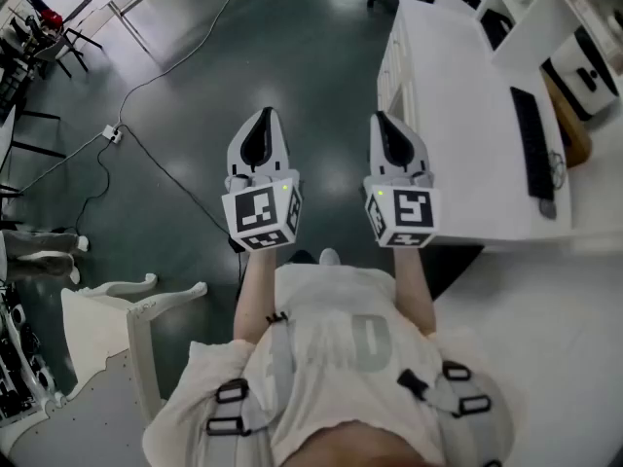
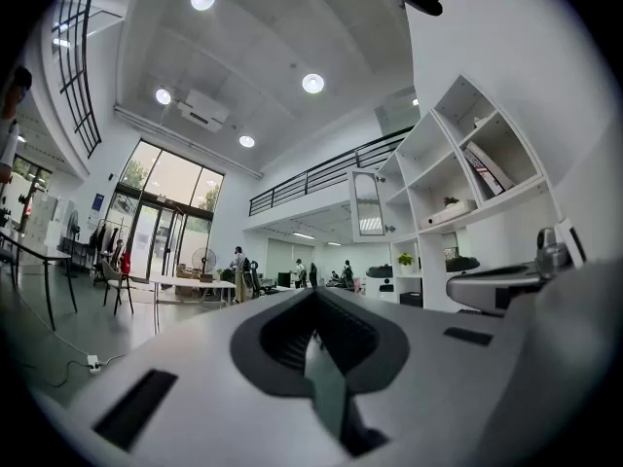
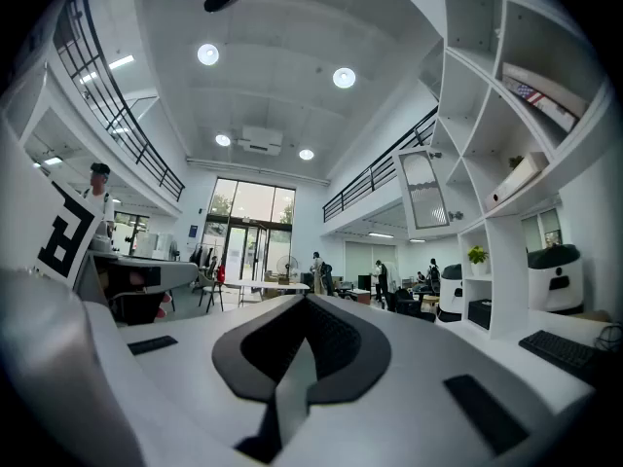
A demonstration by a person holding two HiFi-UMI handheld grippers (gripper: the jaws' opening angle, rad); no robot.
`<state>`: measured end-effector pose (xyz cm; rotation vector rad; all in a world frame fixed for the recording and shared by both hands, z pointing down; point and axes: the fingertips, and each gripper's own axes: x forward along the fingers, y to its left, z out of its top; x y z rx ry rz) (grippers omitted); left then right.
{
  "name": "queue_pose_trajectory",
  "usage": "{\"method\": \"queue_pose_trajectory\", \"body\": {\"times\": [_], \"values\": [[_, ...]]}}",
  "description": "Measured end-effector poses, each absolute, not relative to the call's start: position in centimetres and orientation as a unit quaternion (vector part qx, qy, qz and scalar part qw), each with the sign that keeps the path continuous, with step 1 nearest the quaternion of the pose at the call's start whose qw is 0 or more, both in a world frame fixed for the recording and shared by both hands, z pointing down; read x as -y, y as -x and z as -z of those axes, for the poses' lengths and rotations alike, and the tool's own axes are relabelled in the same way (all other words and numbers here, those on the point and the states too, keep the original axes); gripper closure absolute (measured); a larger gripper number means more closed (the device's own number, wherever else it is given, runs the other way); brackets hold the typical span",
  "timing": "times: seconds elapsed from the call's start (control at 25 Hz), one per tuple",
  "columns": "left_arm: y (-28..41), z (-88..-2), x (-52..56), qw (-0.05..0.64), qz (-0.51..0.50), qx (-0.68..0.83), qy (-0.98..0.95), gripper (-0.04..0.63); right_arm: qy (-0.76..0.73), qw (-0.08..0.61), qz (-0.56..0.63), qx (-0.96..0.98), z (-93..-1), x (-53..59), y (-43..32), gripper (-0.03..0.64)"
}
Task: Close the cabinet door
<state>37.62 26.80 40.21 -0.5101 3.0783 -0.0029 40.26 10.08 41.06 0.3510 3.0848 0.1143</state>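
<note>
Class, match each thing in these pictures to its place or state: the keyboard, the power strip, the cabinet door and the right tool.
Column one:
1 keyboard
2 power strip
3 cabinet door
4 right tool

Column two:
A swung open
B jaws together, nothing held
C on the white desk
D on the dark floor

Pairs: 1-C, 2-D, 3-A, 4-B.
</note>
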Motion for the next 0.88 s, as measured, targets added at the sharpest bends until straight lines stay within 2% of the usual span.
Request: {"method": "queue_pose_trajectory", "body": {"times": [0.36,0.52,0.88], "values": [[-36.5,-40.6,-26.1,0.008,-0.002,-0.985,0.170,0.591,-0.100,0.012,-0.013,-0.995,-41.4,-8.8,-39.6,0.613],[-36.0,-40.7,-25.7,0.008,-0.003,-0.985,0.171,0.591,-0.103,0.031,-0.018,-0.994,-41.1,-8.4,-39.5,0.612],[-34.9,-40.9,-24.9,-0.001,0.002,-0.985,0.172,0.591,-0.102,0.002,-0.011,-0.995,-42.8,-7.7,-38.4,0.612]]}}
